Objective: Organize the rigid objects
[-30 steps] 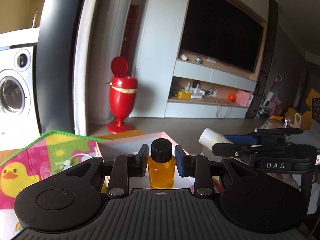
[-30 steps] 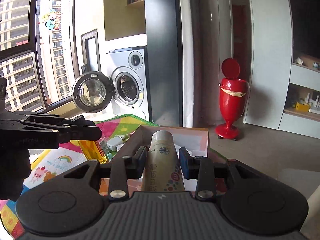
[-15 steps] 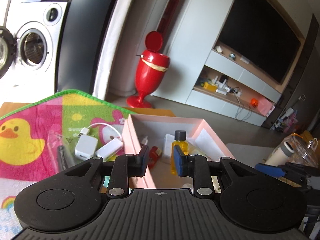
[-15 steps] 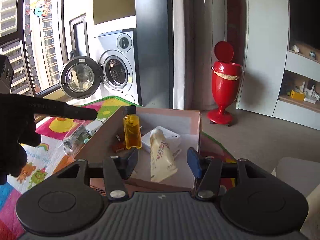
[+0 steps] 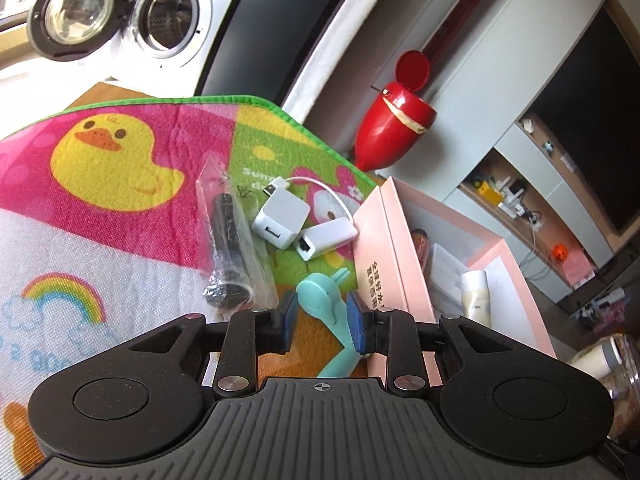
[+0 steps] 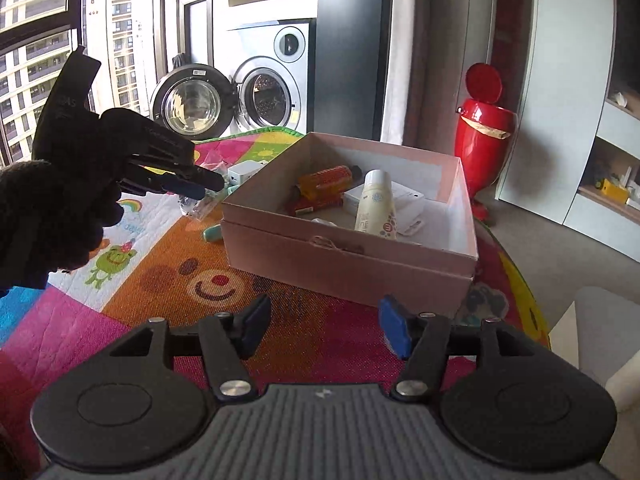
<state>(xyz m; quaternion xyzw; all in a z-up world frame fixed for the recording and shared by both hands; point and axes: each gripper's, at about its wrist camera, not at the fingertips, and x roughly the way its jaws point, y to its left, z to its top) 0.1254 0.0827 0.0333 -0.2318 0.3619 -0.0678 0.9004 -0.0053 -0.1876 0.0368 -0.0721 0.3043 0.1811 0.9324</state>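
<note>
A pink box (image 6: 352, 256) stands on the play mat and holds a cream tube (image 6: 376, 204), an amber bottle lying on its side (image 6: 326, 178) and a white carton (image 6: 404, 200). My left gripper (image 5: 320, 320) is open with its jaws either side of a teal plastic object (image 5: 324, 308) lying on the mat beside the box (image 5: 384, 240); it is also seen from the right wrist view (image 6: 192, 184). My right gripper (image 6: 322, 330) is wide open and empty, in front of the box.
On the mat left of the box lie a white charger (image 5: 282, 218), a white adapter (image 5: 328, 238) and a bagged black cylinder (image 5: 228, 248). A red bin (image 6: 482, 140) and a washing machine with its door open (image 6: 256, 100) stand behind.
Both grippers released their loads into the box: the amber bottle and the cream tube now lie inside. My left gripper moved left and down over the teal object. My right gripper opened wide and pulled back.
</note>
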